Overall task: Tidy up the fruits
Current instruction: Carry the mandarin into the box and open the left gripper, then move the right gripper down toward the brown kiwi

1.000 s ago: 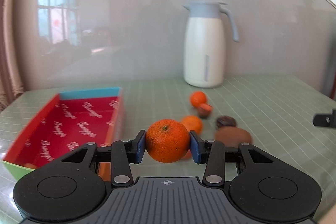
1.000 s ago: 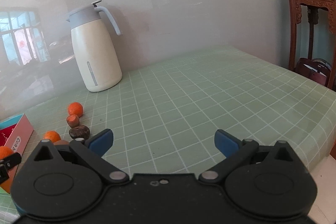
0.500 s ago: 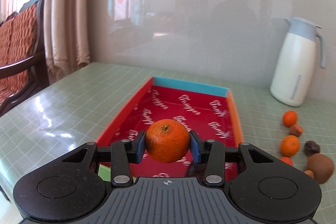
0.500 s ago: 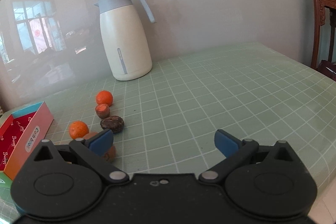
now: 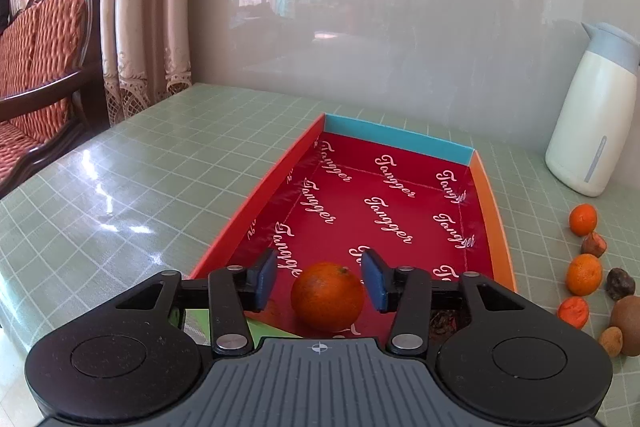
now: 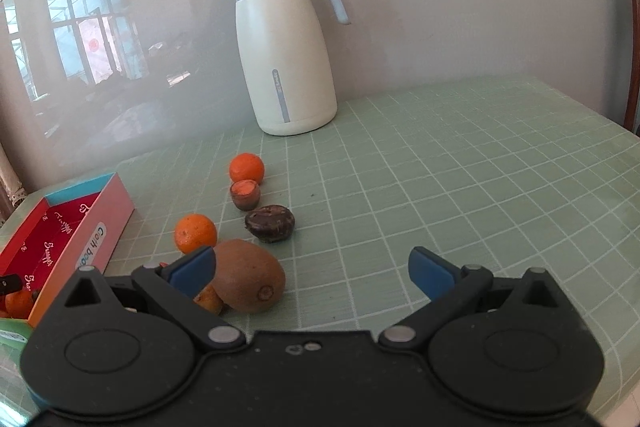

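You're working on a pale green gridded tablecloth [image 6: 460, 167] pushed up against a glossy grey wall, with curtains [image 5: 144, 7] and a red-cushioned wooden chair [image 5: 40, 47] off on the far left of the left wrist view. Next over is the long red box [image 5: 400, 195] with the white script print, blue at the far end and orange down the right wall. Your left gripper [image 5: 320, 277] sits over its near end, and its jaws have just been opening: the mandarin [image 5: 327, 295] now sits on the box floor between the blue pads, with a gap showing on both sides, so you've let it go. Right of the box, the loose fruit lies on the cloth: two more mandarins [image 6: 246, 167] [image 6: 195, 233], a small brown fruit with an orange top [image 6: 245, 193], a dark wrinkled one [image 6: 270, 223] and a kiwi [image 6: 249, 275]. Your right gripper [image 6: 312, 269] is spread wide and holding nothing, its left pad just beside the kiwi. Behind the fruit stands a white thermos jug [image 6: 286, 47] with a blue lid and handle.
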`<state>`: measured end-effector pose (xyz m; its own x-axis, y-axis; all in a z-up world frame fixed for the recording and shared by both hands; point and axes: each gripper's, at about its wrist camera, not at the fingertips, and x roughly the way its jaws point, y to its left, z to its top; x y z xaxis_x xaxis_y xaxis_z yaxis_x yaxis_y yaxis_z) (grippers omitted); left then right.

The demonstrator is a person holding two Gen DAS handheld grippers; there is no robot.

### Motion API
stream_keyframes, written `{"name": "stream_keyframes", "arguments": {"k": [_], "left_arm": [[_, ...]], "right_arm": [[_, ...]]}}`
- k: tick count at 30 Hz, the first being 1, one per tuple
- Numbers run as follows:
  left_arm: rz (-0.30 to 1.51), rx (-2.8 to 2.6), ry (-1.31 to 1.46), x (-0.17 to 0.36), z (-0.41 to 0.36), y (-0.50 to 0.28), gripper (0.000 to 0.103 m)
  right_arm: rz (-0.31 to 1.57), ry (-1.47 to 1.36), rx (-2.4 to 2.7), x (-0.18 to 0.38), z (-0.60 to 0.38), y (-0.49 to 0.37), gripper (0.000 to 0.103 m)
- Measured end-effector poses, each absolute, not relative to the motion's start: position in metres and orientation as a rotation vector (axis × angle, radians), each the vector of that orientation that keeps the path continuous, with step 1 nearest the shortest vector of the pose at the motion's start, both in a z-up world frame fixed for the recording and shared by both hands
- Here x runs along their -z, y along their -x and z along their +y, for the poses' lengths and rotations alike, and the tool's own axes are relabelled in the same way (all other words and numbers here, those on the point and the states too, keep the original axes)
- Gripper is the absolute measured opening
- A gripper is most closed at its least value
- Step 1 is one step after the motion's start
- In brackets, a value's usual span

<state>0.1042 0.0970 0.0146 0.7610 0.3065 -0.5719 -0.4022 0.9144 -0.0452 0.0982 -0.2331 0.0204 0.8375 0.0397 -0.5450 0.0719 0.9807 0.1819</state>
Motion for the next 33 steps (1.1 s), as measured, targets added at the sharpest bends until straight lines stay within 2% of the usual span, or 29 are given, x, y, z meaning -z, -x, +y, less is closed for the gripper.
{"name": "stream_keyframes", "arguments": {"k": [1, 3, 7, 9, 17, 33], "left_arm": [[0.588, -0.39, 0.17, -0.015, 0.097, -0.103, 0.051], [0.577, -0.388, 0.182, -0.016, 0.098, -0.1, 0.062], [0.525, -0.383, 0.164, -0.024, 0.096, -0.09, 0.068], [0.503, -0.387, 0.137, -0.027, 0.094, -0.084, 0.081], [0.447, -0.422, 0.082, -0.038, 0.101, -0.058, 0.097], [0.397, -0.481, 0.019, -0.041, 0.13, -0.012, 0.103]], "right_arm": [[0.582, -0.201, 0.014, -0.02, -0.232, -0.099, 0.103], [0.586, -0.207, 0.005, -0.019, -0.23, -0.1, 0.103], [0.591, -0.208, -0.002, -0.019, -0.227, -0.102, 0.103], [0.591, -0.212, -0.004, -0.019, -0.227, -0.102, 0.103], [0.607, -0.231, -0.01, -0.016, -0.222, -0.107, 0.103], [0.656, -0.242, -0.002, -0.006, -0.206, -0.12, 0.103]]}}
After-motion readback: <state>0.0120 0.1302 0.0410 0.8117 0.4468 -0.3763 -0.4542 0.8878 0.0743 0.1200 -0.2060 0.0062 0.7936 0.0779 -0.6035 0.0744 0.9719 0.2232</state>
